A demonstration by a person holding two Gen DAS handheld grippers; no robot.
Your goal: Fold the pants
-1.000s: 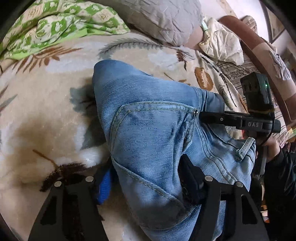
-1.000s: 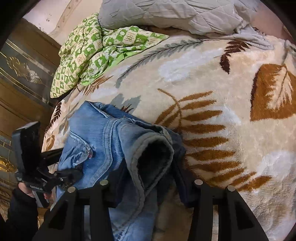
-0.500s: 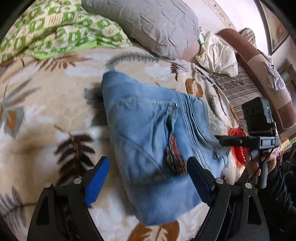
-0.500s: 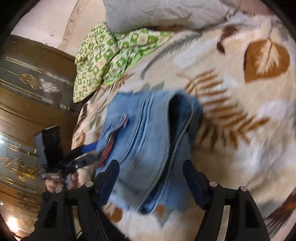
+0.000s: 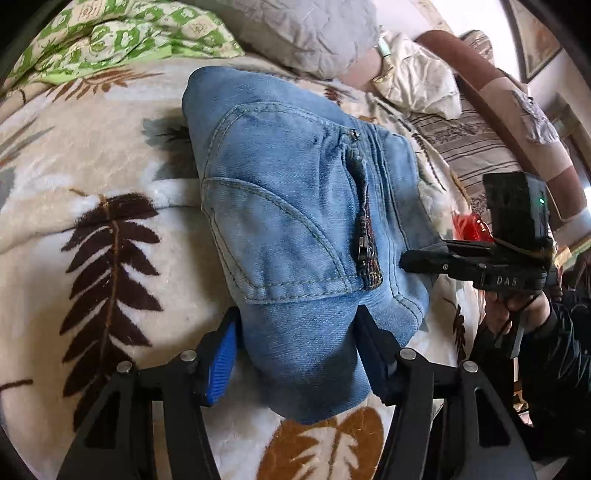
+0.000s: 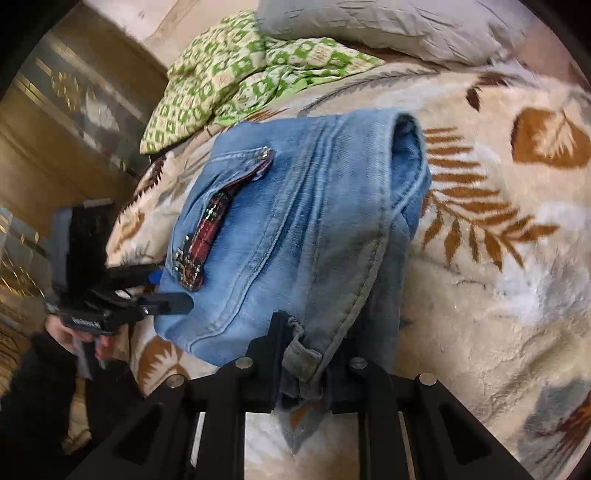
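Jaws of the left gripper (image 5: 295, 343) closing around the near end of the folded jeans (image 5: 295, 206), denim bulging between the blue pad on one side and the dark finger on the other; whether the pads already press cannot be told. Jaws of the right gripper (image 6: 301, 363) closing too, and clenched on the waistband edge with a belt loop (image 6: 301, 354) pinched between the two black fingers.

Jeans folded into a compact light-blue bundle, lying on the bed's fleecy blanket (image 5: 92, 155), cream with brown and dark leaf prints. Back pocket with curved stitching facing up in the left view; an open zipper (image 5: 364, 236) running along the bundle, red patterned lining showing through it in the right view. Fold edge rounded at the far end, open layers toward the right gripper.

Beyond the jeans, a green-and-cream checked cloth (image 6: 236, 70) crumpled at the head of the bed, touching a grey pillow (image 6: 388, 26). In the left view, a hand (image 5: 517, 310) in a dark sleeve gripping the handle of the right gripper's black body, near the bundle's side. Something red (image 5: 469, 225) just past the jeans, too hidden to identify.
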